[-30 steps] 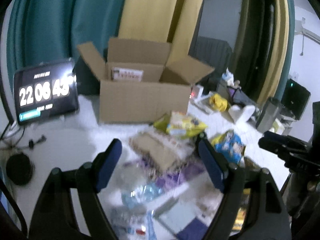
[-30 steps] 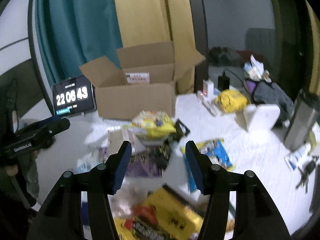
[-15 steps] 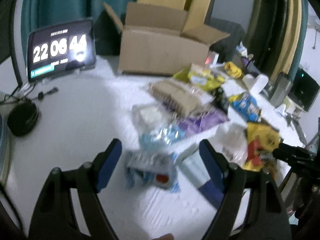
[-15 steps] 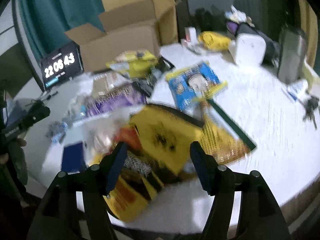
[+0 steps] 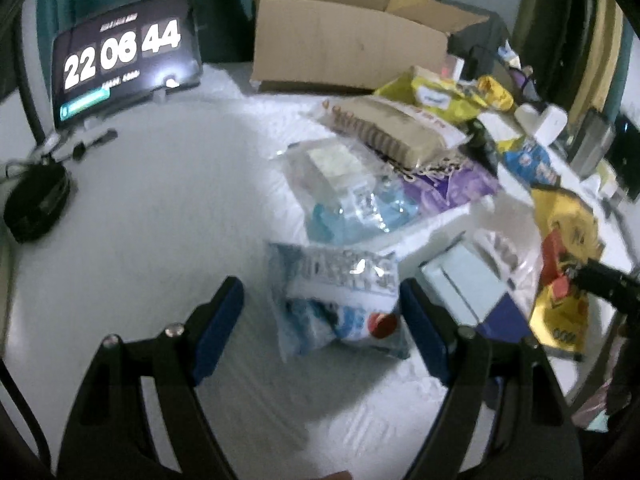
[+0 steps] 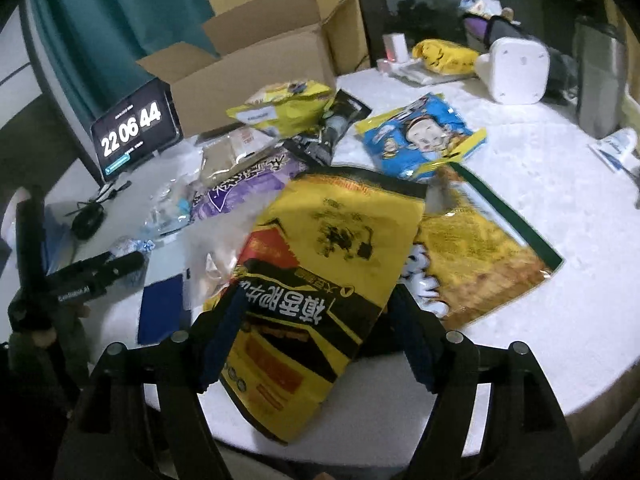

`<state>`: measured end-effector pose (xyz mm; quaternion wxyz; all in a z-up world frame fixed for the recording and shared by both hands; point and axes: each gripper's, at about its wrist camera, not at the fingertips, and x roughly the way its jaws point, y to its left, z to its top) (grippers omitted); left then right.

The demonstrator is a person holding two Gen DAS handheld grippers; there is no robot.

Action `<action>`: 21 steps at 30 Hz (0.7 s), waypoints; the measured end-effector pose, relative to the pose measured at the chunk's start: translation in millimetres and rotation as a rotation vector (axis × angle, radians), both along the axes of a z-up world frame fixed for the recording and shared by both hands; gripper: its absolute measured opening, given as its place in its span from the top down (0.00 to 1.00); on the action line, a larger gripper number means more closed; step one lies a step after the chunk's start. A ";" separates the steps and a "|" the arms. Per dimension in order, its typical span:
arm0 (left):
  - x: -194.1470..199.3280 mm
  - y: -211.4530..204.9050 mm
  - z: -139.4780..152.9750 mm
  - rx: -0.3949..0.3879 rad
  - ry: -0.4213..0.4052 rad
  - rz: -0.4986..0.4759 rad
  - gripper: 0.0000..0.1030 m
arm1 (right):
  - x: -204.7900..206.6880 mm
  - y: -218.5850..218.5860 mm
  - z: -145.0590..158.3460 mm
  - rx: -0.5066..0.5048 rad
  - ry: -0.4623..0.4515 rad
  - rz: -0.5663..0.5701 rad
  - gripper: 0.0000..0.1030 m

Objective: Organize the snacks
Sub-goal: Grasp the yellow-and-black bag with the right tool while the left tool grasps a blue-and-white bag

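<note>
Left gripper (image 5: pixel 322 312): jaws wide apart, a blue-white packet (image 5: pixel 340 300) lying between them on the table (image 5: pixel 152 220).
Right gripper (image 6: pixel 316 328): jaws spread around the near end of a yellow bag (image 6: pixel 320 280) (contact unclear).
Box (image 6: pixel 256 60): open, far side, beside the clock (image 6: pixel 134 128) reading 22 06 44.
Other snacks: piled mid-table.
</note>
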<state>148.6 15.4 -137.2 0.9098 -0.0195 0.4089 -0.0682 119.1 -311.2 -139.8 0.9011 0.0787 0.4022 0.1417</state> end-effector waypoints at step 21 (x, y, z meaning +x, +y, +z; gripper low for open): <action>6.5 -0.7 34.4 -0.002 -0.067 -0.035 0.51 | 7.7 14.9 49.7 -0.133 -0.205 0.052 0.94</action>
